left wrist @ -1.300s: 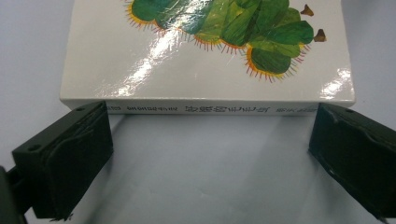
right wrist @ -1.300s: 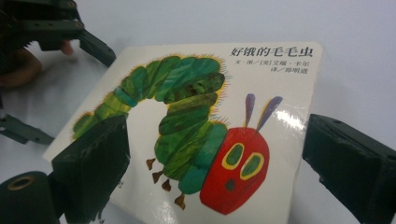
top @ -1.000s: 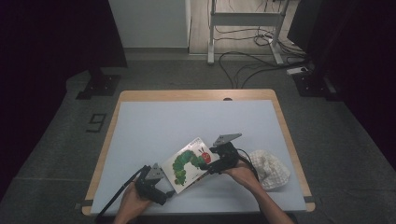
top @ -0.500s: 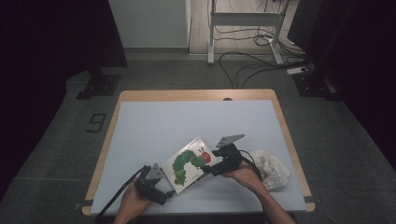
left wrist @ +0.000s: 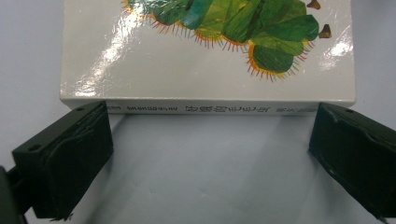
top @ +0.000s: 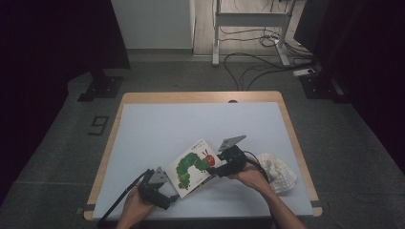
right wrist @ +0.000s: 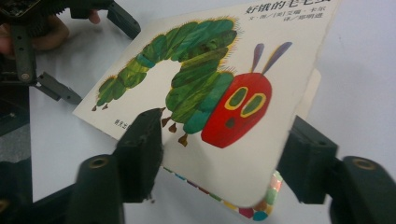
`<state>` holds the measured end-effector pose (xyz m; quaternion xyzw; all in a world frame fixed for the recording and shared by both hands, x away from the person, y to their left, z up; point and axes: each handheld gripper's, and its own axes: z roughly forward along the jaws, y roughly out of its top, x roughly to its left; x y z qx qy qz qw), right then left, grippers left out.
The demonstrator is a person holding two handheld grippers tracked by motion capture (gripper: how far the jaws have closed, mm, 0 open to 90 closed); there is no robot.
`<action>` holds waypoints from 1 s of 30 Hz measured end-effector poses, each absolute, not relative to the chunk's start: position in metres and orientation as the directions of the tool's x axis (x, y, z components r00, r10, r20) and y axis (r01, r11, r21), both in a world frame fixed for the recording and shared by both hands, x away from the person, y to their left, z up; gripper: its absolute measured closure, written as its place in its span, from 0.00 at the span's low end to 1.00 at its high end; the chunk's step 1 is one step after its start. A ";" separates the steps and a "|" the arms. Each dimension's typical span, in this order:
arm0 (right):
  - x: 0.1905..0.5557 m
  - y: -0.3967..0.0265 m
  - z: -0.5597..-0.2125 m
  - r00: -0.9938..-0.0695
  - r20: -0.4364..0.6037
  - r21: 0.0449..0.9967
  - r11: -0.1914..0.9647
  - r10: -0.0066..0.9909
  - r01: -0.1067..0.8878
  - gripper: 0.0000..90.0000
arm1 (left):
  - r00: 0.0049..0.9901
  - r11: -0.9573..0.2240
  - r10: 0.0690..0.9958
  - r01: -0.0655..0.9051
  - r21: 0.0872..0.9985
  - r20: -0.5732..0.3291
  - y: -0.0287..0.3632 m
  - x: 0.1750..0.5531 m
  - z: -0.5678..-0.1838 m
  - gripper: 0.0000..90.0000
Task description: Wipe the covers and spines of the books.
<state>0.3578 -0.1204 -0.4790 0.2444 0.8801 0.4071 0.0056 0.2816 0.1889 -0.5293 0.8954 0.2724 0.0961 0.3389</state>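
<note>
On the pale bench [top: 157, 129], near its front edge, lies the caterpillar picture book [top: 193, 166]. Left hand-held gripper [left wrist: 210, 140] waits wide open at the spine, holding nothing. Right hand-held gripper [right wrist: 224, 154], jaws just narrowing, straddles the lifted front cover [right wrist: 243, 154]; I'd pinch only that cover, lifting gently. Chinese title characters top the cover.

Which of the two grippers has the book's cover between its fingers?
The right gripper: its fingers straddle the book cover's lifted corner; the left gripper gapes open before the spine.
</note>
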 end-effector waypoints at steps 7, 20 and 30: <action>0.359 -0.127 -0.478 -0.888 0.212 0.716 0.554 0.408 0.425 0.54 | 0.833 -0.623 0.553 0.421 0.659 -0.009 0.189 0.282 -0.529 0.00; 0.352 -0.132 -0.476 -0.906 0.158 0.739 0.561 0.394 0.373 0.63 | 0.805 -0.565 0.589 0.470 0.678 -0.067 0.197 0.285 -0.520 0.00; 0.343 -0.138 -0.480 -0.906 0.135 0.748 0.558 0.402 0.359 0.66 | 0.797 -0.548 0.596 0.490 0.678 -0.094 0.197 0.288 -0.517 0.00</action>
